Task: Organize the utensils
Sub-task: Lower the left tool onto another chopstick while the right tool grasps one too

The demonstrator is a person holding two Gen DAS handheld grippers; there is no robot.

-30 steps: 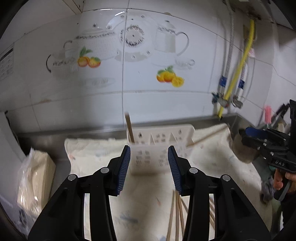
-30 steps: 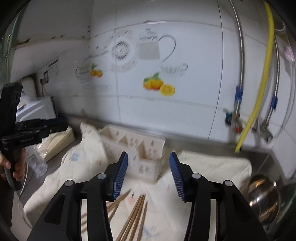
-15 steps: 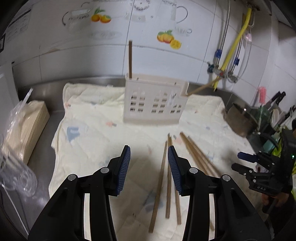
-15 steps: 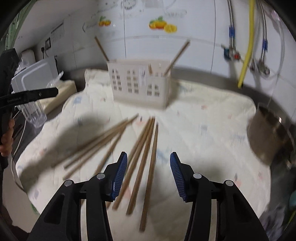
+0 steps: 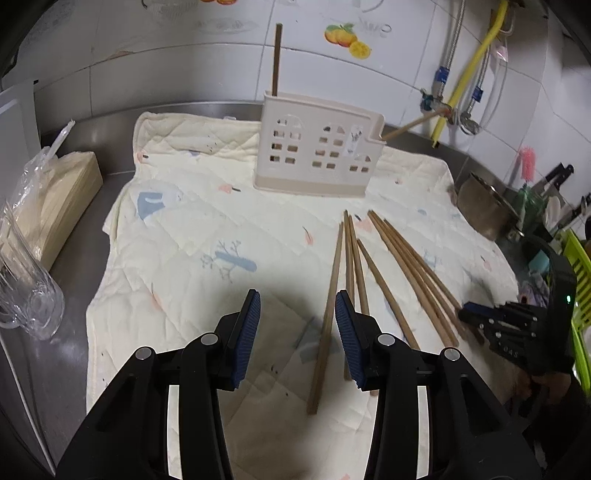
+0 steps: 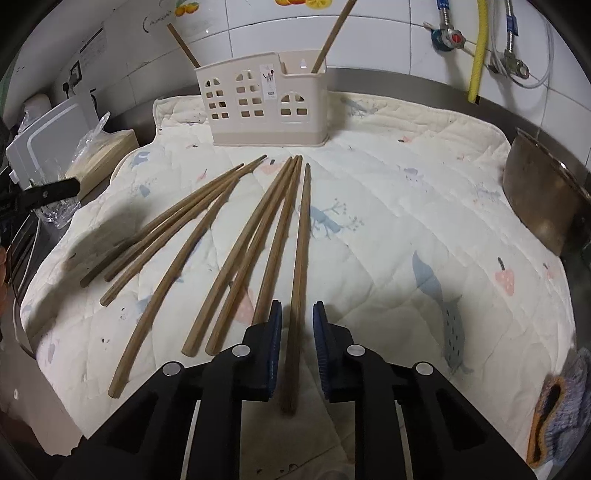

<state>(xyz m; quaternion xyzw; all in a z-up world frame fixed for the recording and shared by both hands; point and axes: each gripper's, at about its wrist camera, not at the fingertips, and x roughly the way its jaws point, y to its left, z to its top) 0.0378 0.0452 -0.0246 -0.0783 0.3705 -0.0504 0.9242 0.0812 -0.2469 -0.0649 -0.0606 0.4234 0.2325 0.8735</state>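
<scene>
Two chopsticks [image 6: 328, 37] already stood in the holder [image 6: 266, 107] at twelve o'clock; eight sticks [image 6: 236, 236] lay loose on the cloth [image 6: 406, 206]. Our right gripper [image 6: 297, 314] was closing around the rightmost stick [image 6: 301, 240], pads not yet touching. Our left gripper [image 5: 297, 321] hung half-open, empty.

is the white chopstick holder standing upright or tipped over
Upright. The holder stands on its base on the quilted cloth, open top up, with two chopsticks sticking out of it.

Chopsticks [image 6: 236, 236] before holder [image 6: 264, 107]; on cloth [image 6: 406, 206]
</scene>
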